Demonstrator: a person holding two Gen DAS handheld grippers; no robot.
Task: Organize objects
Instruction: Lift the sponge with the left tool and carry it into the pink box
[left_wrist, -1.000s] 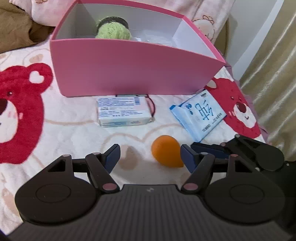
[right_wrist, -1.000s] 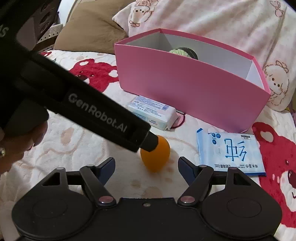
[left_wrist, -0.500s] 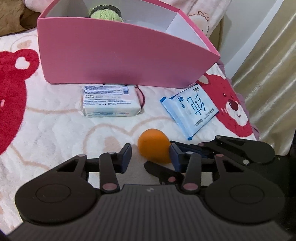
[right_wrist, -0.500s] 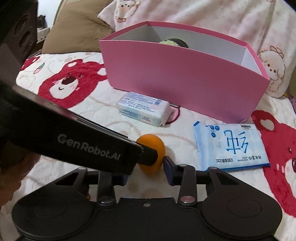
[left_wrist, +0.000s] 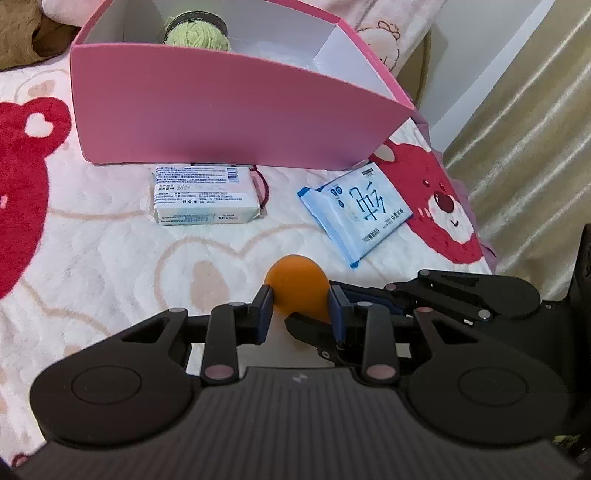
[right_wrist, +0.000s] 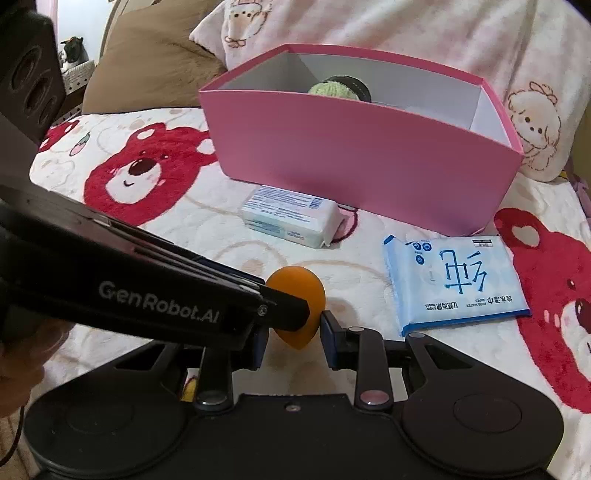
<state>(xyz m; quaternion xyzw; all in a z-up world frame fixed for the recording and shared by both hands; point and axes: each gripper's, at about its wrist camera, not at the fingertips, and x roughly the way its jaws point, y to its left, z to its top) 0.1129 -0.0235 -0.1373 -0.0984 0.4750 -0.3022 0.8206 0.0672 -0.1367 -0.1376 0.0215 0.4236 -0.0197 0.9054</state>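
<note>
An orange teardrop sponge (left_wrist: 298, 284) lies on the bear-print blanket. Both grippers close on it from different sides. My left gripper (left_wrist: 300, 304) is shut on the sponge, with the right gripper's fingers (left_wrist: 369, 299) crossing in from the right. In the right wrist view my right gripper (right_wrist: 293, 330) is also shut on the sponge (right_wrist: 299, 295), and the left gripper's black body (right_wrist: 147, 291) crosses in from the left. A pink box (left_wrist: 221, 110) stands beyond, with a green yarn ball (left_wrist: 197, 35) inside.
A white wipes pack (left_wrist: 205, 199) lies in front of the box. A blue wipes pack (left_wrist: 356, 214) lies to its right, near the blanket's right edge and a curtain (left_wrist: 524, 129). Pillows (right_wrist: 369, 33) sit behind the box.
Both grippers moved in on the orange sponge and closed from wide open to pinching it. The left wrist view drew nearer to the sponge.
</note>
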